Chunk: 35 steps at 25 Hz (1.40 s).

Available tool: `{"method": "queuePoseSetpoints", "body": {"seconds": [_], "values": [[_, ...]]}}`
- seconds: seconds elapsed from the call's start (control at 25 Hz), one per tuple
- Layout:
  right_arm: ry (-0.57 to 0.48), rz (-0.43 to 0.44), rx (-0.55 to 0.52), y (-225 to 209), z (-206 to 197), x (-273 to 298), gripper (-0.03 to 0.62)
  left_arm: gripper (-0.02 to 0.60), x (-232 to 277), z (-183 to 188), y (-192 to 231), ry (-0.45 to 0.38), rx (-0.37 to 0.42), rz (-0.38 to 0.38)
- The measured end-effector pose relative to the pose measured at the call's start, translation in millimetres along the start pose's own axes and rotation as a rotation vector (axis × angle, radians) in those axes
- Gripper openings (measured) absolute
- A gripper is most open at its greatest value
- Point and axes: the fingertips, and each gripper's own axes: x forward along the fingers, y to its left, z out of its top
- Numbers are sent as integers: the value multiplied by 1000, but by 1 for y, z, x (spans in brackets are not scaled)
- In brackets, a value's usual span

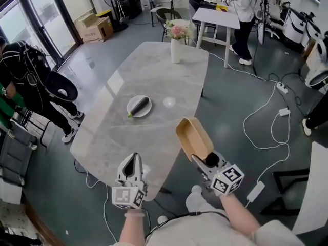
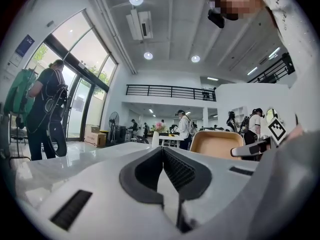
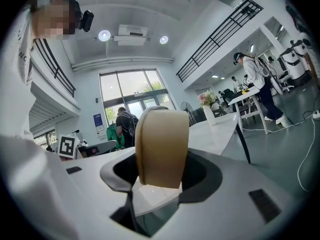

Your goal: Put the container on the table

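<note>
In the jaws of the right hand-held gripper point(image 1: 204, 159), pinched by one end, tilted: tan container point(image 1: 194, 137), over the tabletop point(image 1: 154, 81) near edge. Alongside, left hand-held gripper point(image 1: 133, 161) closed, empty. Grasp done; remains to lower and release.

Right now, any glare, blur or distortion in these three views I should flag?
Head view: sharp, mild barrel bend at edges, a bright light reflection on the table. Left gripper view: heavy fisheye, black corners, windows washed out. Right gripper view: same fisheye vignette; the container sits close and blocks the centre, edges slightly soft.
</note>
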Motion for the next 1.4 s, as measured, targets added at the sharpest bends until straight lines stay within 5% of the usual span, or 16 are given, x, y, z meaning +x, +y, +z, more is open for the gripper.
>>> {"method": "queuePoseSetpoints", "body": {"seconds": [0.64,1.4], "values": [[11,95,-20,-82,42,7,219,5,102,-3,-58,-23,-8,32],[36,92,3,-153,65,62,219,5,191,-12,-45,-23,-17,56]]}}
